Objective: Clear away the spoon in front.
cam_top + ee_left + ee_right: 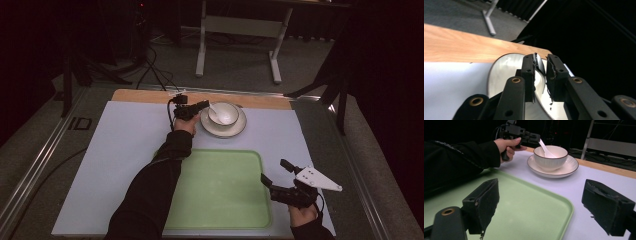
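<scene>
spoon: white ceramic spoon (545,148) leans in the white ribbed bowl (223,113) on the white dark-rimmed plate (240,129), handle up towards the left tool (201,106)
left tool: clamped on the handle tip; lift along the handle
right tool (274,172): gaping, empty, by the green plastic tray (220,195), well apart

Glossy white ceramic bowl (550,157) and plate (552,169), smooth matt green plastic tray (220,190), wood table edge (260,100).
</scene>
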A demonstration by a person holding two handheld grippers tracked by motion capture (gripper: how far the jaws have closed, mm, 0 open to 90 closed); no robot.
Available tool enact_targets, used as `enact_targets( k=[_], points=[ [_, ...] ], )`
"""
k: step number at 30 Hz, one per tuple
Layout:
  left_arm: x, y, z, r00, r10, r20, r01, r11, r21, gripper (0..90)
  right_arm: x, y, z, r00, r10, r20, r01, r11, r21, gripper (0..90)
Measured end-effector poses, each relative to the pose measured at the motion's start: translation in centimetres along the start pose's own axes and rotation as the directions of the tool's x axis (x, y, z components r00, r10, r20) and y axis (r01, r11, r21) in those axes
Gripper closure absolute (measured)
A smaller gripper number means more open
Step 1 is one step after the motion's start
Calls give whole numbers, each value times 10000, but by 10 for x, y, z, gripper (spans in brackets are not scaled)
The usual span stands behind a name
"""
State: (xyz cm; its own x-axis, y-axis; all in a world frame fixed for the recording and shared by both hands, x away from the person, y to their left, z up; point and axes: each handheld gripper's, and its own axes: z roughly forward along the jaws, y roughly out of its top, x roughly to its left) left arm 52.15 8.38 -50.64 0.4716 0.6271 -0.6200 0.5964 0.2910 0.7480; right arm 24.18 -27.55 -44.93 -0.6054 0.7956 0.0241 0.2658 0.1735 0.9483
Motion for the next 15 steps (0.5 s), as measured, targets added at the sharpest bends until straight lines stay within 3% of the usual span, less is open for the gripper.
enact_targets(
  k=[6,8,9,15],
  points=[
    [-16,2,-1,9976,198,670,-196,9998,-28,845,1,0,0,10000,-25,-2,25,10000,3,143],
    [-19,3,-1,9972,278,699,-282,9996,40,854,1,0,0,10000,-22,-14,22,10000,5,142],
    [-25,2,-1,9964,530,658,-539,9985,112,854,1,0,0,10000,-22,-22,22,10000,3,142],
    [-35,3,0,9942,841,676,-854,9962,162,861,-1,0,0,10000,81,-20,-81,10000,-10,142]
  ],
)
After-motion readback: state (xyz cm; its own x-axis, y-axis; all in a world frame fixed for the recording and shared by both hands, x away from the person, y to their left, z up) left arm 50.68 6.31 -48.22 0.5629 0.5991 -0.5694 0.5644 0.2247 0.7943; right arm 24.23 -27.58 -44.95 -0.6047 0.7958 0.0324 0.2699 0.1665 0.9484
